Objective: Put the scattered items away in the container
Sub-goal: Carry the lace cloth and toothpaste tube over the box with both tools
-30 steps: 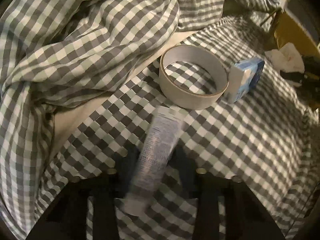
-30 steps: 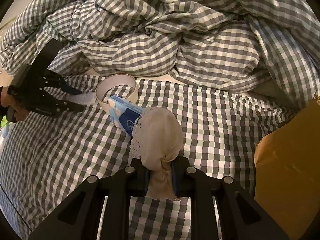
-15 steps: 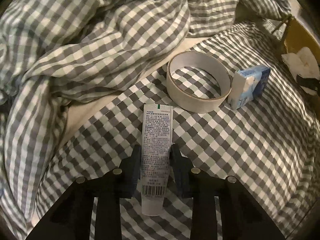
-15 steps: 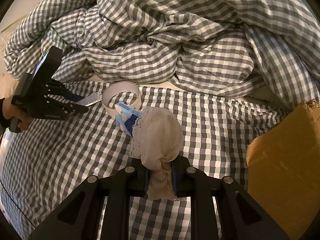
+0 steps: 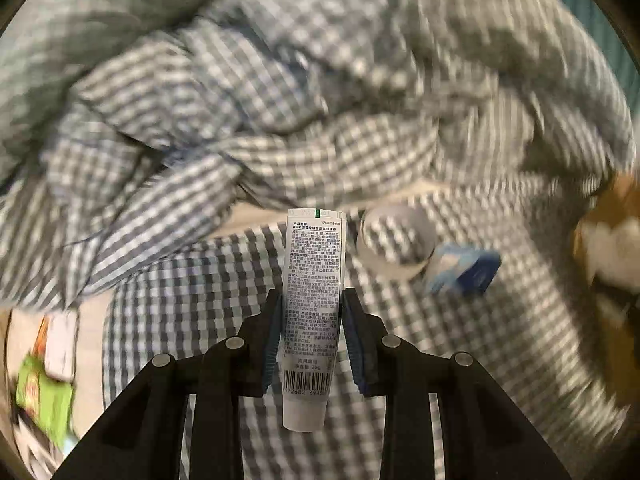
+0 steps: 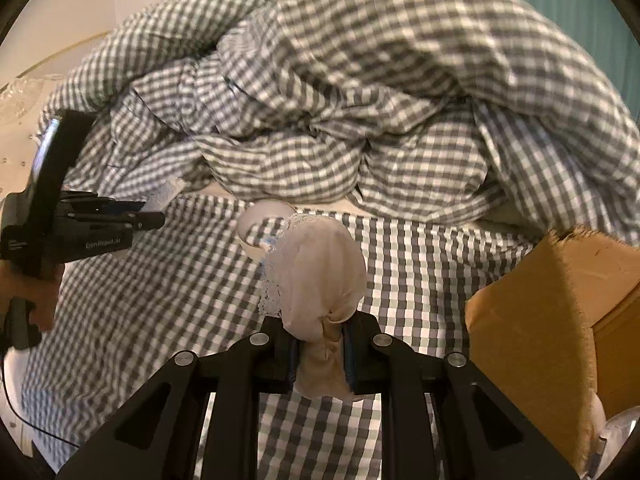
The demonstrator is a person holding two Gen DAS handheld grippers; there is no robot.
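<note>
the surface is a bed spread with a grey-and-white checked sheet [image 6: 408, 264], flat in the foreground, with a crumpled checked duvet [image 6: 360, 92] heaped behind it and a pale strip of bare mattress showing between the two. a cream wall and a teal curtain [image 6: 560, 4] stand behind the heap. the left gripper [image 5: 309, 308] is clamped on a white tube [image 5: 313, 300] with small print and a barcode, held lengthwise between the pads above the sheet. beyond it lie a roll of white tape [image 5: 394, 242] and, just beside that, a blue-and-white packet [image 5: 464, 270], both blurred. the right gripper [image 6: 320, 342] pinches a beige cloth with a lace edge [image 6: 320, 276], bunched above the jaws. the brown cardboard box [image 6: 560, 312] stands at the right edge of the bed, open. at the left, colourful packages [image 5: 44, 392] lie off the sheet.
</note>
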